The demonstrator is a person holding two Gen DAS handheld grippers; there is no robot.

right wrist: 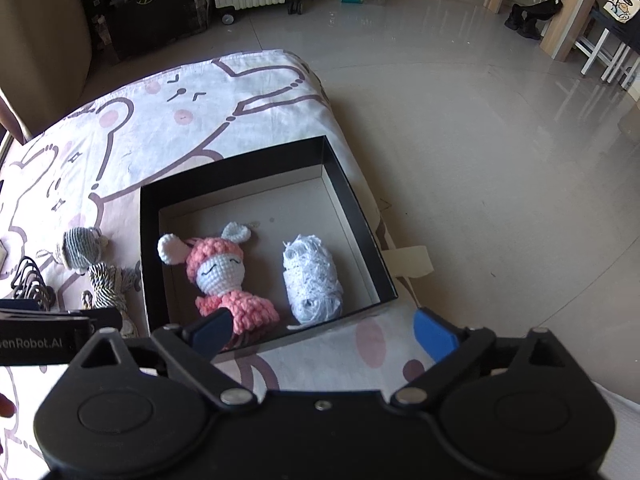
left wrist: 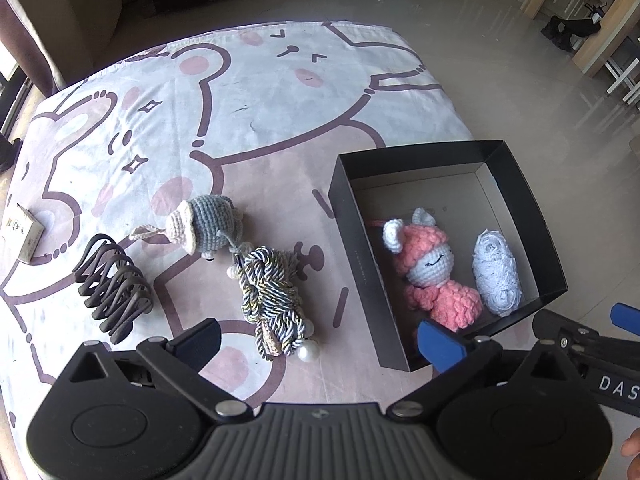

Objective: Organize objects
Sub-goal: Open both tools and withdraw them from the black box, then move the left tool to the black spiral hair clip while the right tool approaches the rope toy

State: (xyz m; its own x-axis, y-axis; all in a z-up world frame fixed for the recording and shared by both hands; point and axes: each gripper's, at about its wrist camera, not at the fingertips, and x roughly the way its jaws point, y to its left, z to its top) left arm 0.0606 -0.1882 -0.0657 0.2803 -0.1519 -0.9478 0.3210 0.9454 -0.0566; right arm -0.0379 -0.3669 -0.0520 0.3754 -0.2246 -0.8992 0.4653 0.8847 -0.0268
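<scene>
- A black box (right wrist: 362,236) is set on the bed sheet (left wrist: 256,92), near its right edge. It is taken as the landmark here.
- Two things are already laid inside the box: a pink doll (right wrist: 224,276) on the left, and a white yarn roll (right wrist: 312,284) just beside it on the right. They seem to have been put there so they are kept together.
- Three things are still left outside, to the left of the box: a gray toy (left wrist: 212,224), a twisted rope (left wrist: 272,300) touching it, and a dark spring (left wrist: 112,288) further left. (These are probably to be packed next.)
- A small card box (left wrist: 22,232) is seen far left of the black box.
- The left gripper (left wrist: 320,344) is held above the sheet by the box's near left corner. Its jaws are spread wide and nothing is held.
- The right gripper (right wrist: 324,332) is held over the box's near wall. Its jaws are spread wide too, and nothing is touched.
</scene>
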